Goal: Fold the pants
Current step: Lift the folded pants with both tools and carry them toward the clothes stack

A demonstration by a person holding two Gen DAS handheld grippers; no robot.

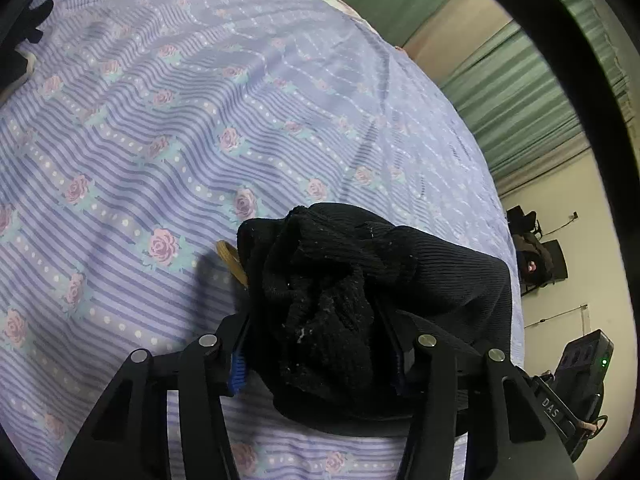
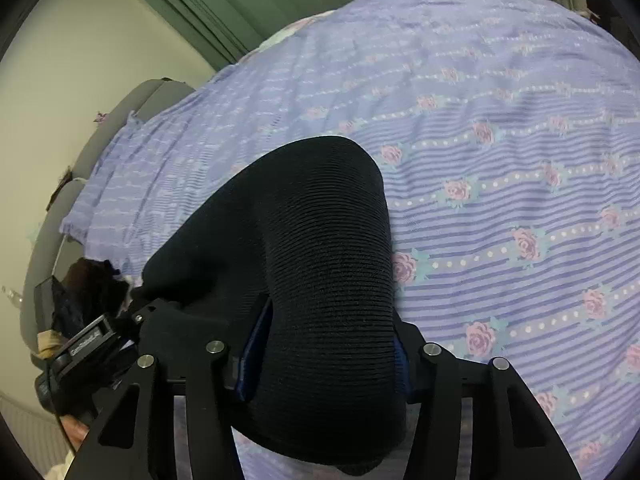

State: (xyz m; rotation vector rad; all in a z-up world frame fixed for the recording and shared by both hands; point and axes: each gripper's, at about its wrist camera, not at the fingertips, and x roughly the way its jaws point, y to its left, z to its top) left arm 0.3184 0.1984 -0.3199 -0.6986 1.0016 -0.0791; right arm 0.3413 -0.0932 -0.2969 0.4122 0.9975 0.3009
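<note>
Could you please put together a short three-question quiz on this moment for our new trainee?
1. True or false: the left gripper is shut on the black pants.
2. What do the pants hang over? A. a wooden table B. a striped floral bedspread C. a tiled floor
3. In the right wrist view, what does the right gripper grip?

Key: 1 true. 2 B. 3 the black pants, a smooth ribbed fold.

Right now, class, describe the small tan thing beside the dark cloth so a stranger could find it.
Start at the lilac rose-print bedsheet. Find the black ribbed pants bunched in the left tongs. At their left edge sticks out a tan oval tag, the only light piece on them.
</note>
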